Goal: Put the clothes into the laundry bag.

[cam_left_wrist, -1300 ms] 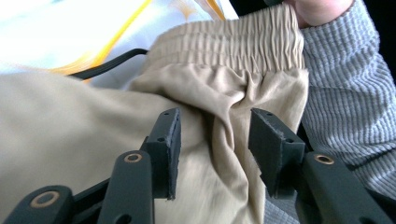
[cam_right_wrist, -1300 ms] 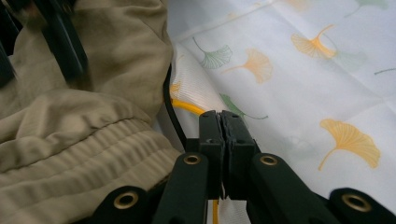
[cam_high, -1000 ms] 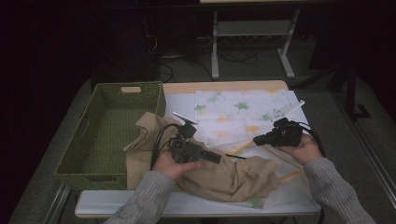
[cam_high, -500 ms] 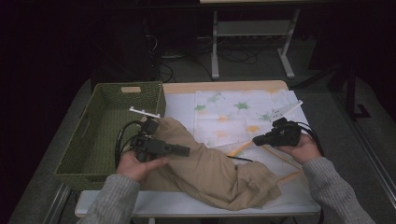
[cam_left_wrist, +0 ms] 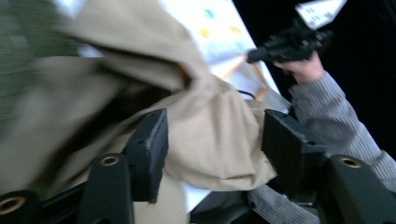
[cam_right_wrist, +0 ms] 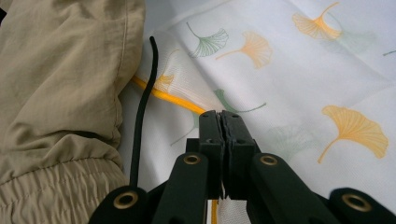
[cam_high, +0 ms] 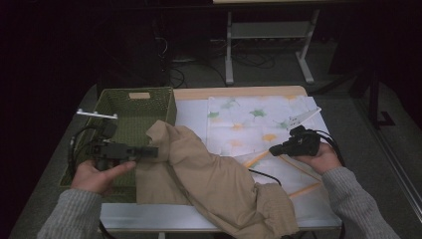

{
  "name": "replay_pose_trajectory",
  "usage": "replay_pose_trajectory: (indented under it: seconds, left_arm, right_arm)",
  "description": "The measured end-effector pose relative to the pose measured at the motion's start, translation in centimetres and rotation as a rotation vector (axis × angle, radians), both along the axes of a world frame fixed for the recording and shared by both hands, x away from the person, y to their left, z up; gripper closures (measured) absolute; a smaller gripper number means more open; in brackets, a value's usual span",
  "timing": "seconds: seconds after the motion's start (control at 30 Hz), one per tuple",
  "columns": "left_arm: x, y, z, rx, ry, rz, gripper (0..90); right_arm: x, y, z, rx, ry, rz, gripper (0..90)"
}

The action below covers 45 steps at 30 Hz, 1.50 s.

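Matt beige cloth garment [cam_high: 214,179], woven green basket [cam_high: 130,107]

no legible text, labels or numbers anywhere

Pale counter [cam_high: 239,92] with wooden far edge, green woven basket [cam_high: 130,107] at left, leaf-printed white cloth [cam_high: 259,124] spread across right, tan garment [cam_high: 214,179] heaped near centre, draped over the near edge

We lose the green basket [cam_high: 130,110] at nine o'clock to blur in the left gripper view, and the tan garment [cam_high: 214,181] hides its near-right corner and runs past six o'clock.
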<state>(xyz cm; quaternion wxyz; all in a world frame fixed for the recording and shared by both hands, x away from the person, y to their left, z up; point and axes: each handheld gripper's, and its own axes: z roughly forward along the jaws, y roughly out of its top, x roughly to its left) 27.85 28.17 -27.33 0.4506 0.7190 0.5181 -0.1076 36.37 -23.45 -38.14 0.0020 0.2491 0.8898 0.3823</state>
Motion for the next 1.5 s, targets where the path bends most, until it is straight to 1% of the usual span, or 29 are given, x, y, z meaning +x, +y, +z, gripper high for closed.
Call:
replay_pose_trajectory:
  seconds: [0.07, 0.1, 0.17, 0.2, 0.27, 0.37, 0.4, 0.47, 0.53, 0.6, 0.63, 0.7, 0.73, 0.8, 0.83, 0.9, 0.93, 0.97, 1.0, 1.03, 1.13, 1.2, 1.3, 1.33, 1.43, 1.5]
  left_arm:
    - [0.0, 1.2, -0.3, 0.014, 0.005, 0.037, 40.0]
    - [0.1, 1.7, -0.6, 0.023, 0.011, 0.055, 37.9]
    - [0.2, 2.5, -1.2, 0.027, 0.023, 0.075, 37.2]
    - [0.4, 2.7, -1.6, 0.022, 0.031, 0.085, 35.8]
    - [0.7, 2.9, -2.4, 0.01, 0.046, 0.084, 34.3]
    - [1.2, 2.5, -3.7, -0.004, 0.087, 0.069, 32.3]
    - [1.4, 2.3, -4.1, -0.003, 0.1, 0.056, 31.9]
    - [1.7, 1.9, -4.8, 0.009, 0.122, 0.05, 31.9]
    - [2.0, 1.5, -5.3, 0.024, 0.131, 0.047, 33.1]
    - [2.3, 0.9, -5.7, 0.041, 0.145, 0.045, 39.5]
    - [2.4, 0.7, -5.9, 0.046, 0.146, 0.038, 40.8]
    - [2.6, 0.2, -6.0, 0.053, 0.149, 0.045, 48.2]
    - [2.8, 0.0, -6.1, 0.052, 0.147, 0.038, 51.2]
    - [2.9, -0.3, -6.2, 0.053, 0.137, 0.022, 62.7]
    - [3.0, -0.5, -6.2, 0.047, 0.133, 0.017, 68.4]
    - [3.0, -0.6, -6.2, 0.029, 0.13, -0.001, 76.0]
    - [3.0, -0.6, -6.1, 0.027, 0.129, -0.007, 79.8]
    - [3.0, -0.5, -6.0, 0.011, 0.131, -0.018, 83.2]
    - [3.0, -0.4, -5.9, -0.003, 0.124, -0.019, 85.9]
    - [2.9, -0.4, -5.7, -0.007, 0.116, -0.023, 87.7]
    - [2.8, -0.9, -5.4, -0.015, 0.114, -0.049, 88.7]
    - [2.8, -1.4, -5.2, -0.032, 0.111, -0.066, 89.1]
    - [2.7, -2.8, -5.0, -0.041, 0.102, -0.1, 89.4]
    - [2.7, -3.5, -4.9, -0.044, 0.097, -0.112, 89.4]
    - [2.8, -6.0, -4.5, -0.047, 0.088, -0.172, 89.5]
    - [3.0, -8.0, -4.4, -0.053, 0.095, -0.216, 89.5]
  right_arm:
    - [0.0, 0.0, 0.0, 0.001, 0.002, -0.001, 87.2]
    - [0.0, 0.0, 0.0, -0.001, 0.003, 0.001, 87.1]
    - [0.0, 0.0, 0.0, -0.002, 0.003, 0.004, 87.1]
    - [0.0, 0.0, 0.0, -0.001, 0.002, 0.004, 87.1]
    - [0.0, 0.0, 0.0, 0.0, 0.002, 0.006, 87.1]
    - [0.0, 0.0, 0.0, 0.0, 0.003, 0.008, 87.1]
    - [0.0, 0.0, 0.0, 0.0, 0.003, 0.009, 87.1]
    - [0.0, 0.0, 0.1, -0.001, 0.003, 0.01, 87.1]
    - [0.0, 0.0, 0.1, 0.0, 0.0, 0.012, 87.1]
    - [0.0, 0.0, 0.1, 0.0, 0.001, 0.012, 87.0]
    - [0.0, 0.0, 0.1, 0.002, 0.001, 0.012, 87.0]
    - [-0.1, -0.1, 0.1, 0.004, 0.001, 0.013, 87.1]
    - [-0.1, -0.1, 0.2, 0.004, 0.001, 0.013, 87.0]
    - [-0.1, -0.1, 0.2, 0.007, 0.001, 0.013, 87.0]
    - [-0.1, -0.1, 0.2, 0.009, 0.001, 0.013, 87.0]
    - [-0.1, -0.2, 0.2, 0.01, 0.002, 0.014, 87.0]
    - [-0.1, -0.3, 0.2, 0.011, 0.004, 0.014, 87.1]
    - [-0.1, -0.3, 0.2, 0.01, 0.005, 0.015, 87.1]
    - [-0.1, -0.4, 0.2, 0.011, 0.006, 0.015, 87.1]
    - [0.0, -0.4, 0.2, 0.014, 0.006, 0.016, 87.1]
    - [0.0, -0.4, 0.2, 0.014, 0.008, 0.018, 87.1]
    - [0.0, -0.4, 0.2, 0.014, 0.009, 0.016, 87.1]
    - [0.0, -0.3, 0.2, 0.01, 0.011, 0.015, 87.1]
    - [0.0, -0.3, 0.2, 0.01, 0.01, 0.015, 87.1]
    - [0.0, -0.3, 0.3, 0.015, 0.012, 0.013, 87.2]
    - [0.0, -0.3, 0.3, 0.014, 0.015, 0.01, 87.1]
